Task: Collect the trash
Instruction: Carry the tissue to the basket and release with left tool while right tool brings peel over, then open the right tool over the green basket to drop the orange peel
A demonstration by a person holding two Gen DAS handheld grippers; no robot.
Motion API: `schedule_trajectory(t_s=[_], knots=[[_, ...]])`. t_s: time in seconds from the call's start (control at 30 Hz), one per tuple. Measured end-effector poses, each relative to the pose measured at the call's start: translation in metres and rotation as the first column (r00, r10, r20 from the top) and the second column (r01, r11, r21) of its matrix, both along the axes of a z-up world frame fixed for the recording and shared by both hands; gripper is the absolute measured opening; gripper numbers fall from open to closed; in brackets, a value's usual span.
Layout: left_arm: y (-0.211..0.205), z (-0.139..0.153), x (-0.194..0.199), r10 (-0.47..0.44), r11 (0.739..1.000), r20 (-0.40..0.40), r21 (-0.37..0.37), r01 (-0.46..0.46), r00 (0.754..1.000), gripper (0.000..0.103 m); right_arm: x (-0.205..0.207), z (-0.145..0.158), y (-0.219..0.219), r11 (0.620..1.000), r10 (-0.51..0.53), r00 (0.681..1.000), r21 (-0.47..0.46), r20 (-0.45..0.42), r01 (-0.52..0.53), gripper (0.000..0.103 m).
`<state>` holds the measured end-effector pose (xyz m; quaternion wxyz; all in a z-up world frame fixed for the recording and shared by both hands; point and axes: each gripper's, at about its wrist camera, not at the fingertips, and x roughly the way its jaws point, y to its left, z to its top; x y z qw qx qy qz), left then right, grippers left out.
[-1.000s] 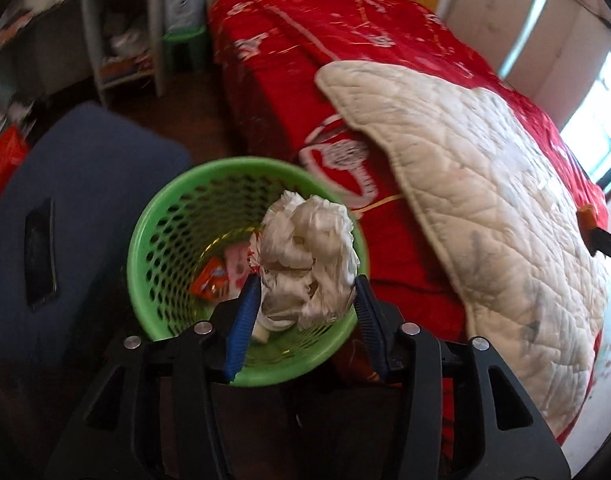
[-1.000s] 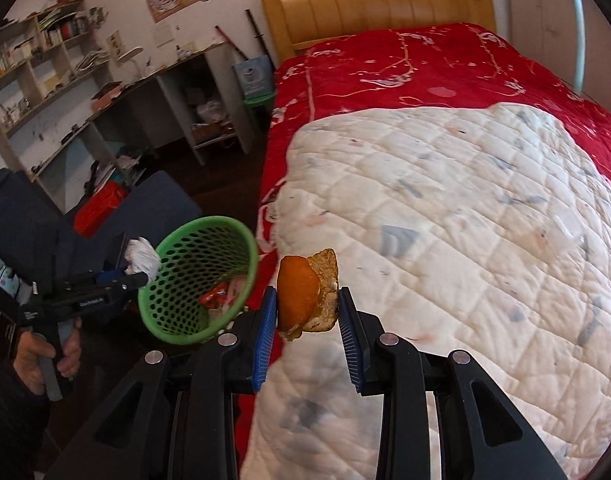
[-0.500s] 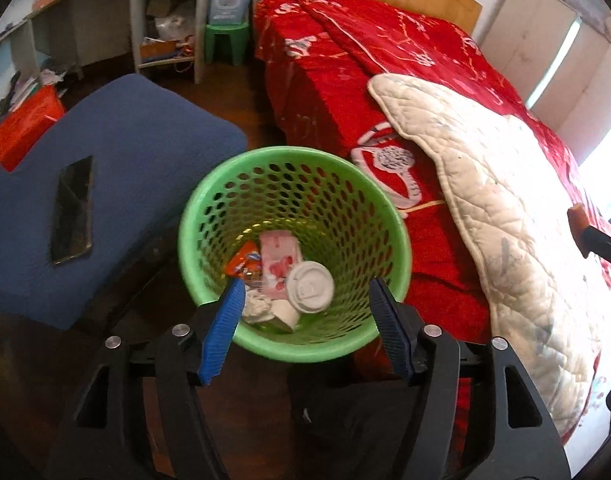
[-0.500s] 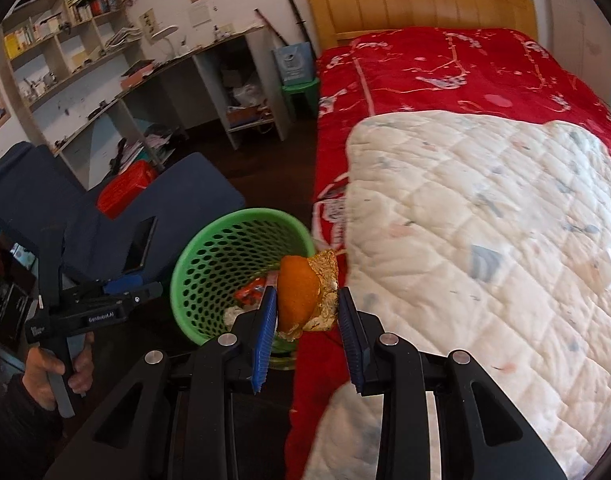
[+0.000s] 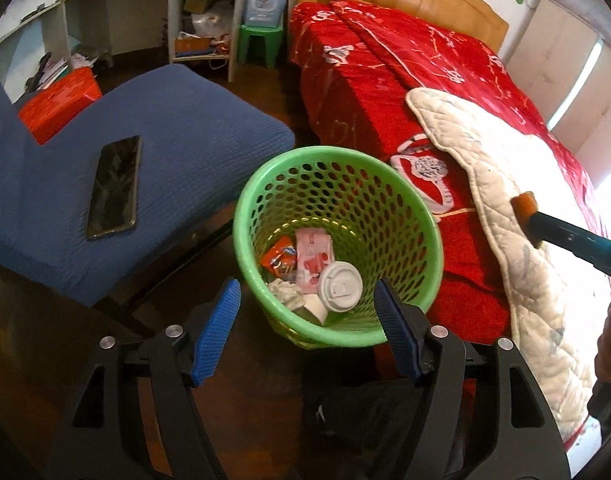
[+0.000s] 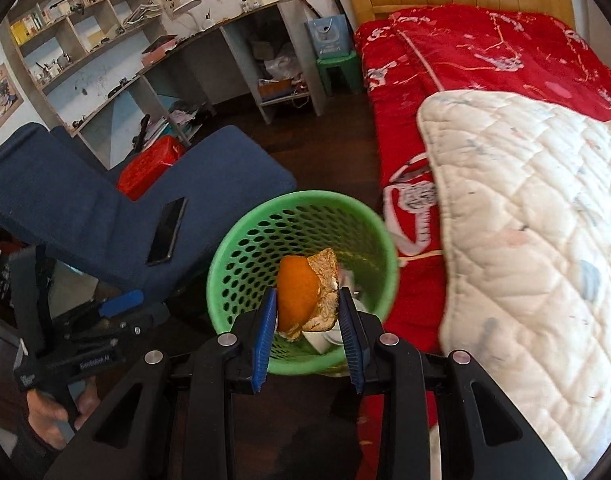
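Over the bin (image 6: 301, 216), my right fingers (image 6: 307, 320) clench an orange peel (image 6: 301, 300), not yet dropped. My left fingers (image 5: 305, 328) are opening, nothing between them. Wrappers (image 5: 301, 258), tissue (image 5: 283, 290) and a cup lid (image 5: 340, 286) already lie inside.

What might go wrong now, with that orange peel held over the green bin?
The right gripper pinches the orange peel near the green bin's front rim, so a release now might drop it on the floor. The bin stands close against the red bed; a nudge could tip it, spilling the cup lid and wrappers.
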<state>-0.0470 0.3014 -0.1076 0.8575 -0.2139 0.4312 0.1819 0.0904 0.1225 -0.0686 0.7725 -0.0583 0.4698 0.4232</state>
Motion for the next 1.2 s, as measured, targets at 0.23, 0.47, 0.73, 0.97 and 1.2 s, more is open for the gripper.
schedule_trajectory(t_s=[0.23, 0.47, 0.73, 0.97, 1.2], knots=[[0.007, -0.002, -0.007, 0.020, 1.000, 0.006, -0.021, -0.020, 1.000, 0.069, 0.001, -0.014, 0.025, 1.000, 0.005, 0.999, 0.016, -0.043, -0.004, 0.041], [0.002, 0.000, -0.005, 0.014, 1.000, 0.008, -0.026, -0.014, 1.000, 0.069, -0.002, -0.011, 0.015, 1.000, -0.005, 0.999, 0.031, -0.045, 0.006, 0.046], [-0.017, 0.007, 0.011, -0.034, 0.999, 0.018, -0.020, 0.034, 0.999, 0.069, 0.006, 0.002, -0.036, 0.996, -0.089, 0.996, 0.026, -0.015, 0.090, 0.055], [-0.047, 0.010, 0.033, -0.095, 0.995, 0.022, -0.024, 0.096, 0.995, 0.071, 0.022, 0.011, -0.103, 0.978, -0.206, 0.978, 0.002, 0.033, 0.207, 0.063], [-0.073, 0.016, 0.052, -0.147, 0.989, 0.025, -0.017, 0.147, 0.989, 0.075, 0.046, 0.013, -0.188, 0.929, -0.365, 0.927, -0.034, 0.080, 0.369, 0.078]])
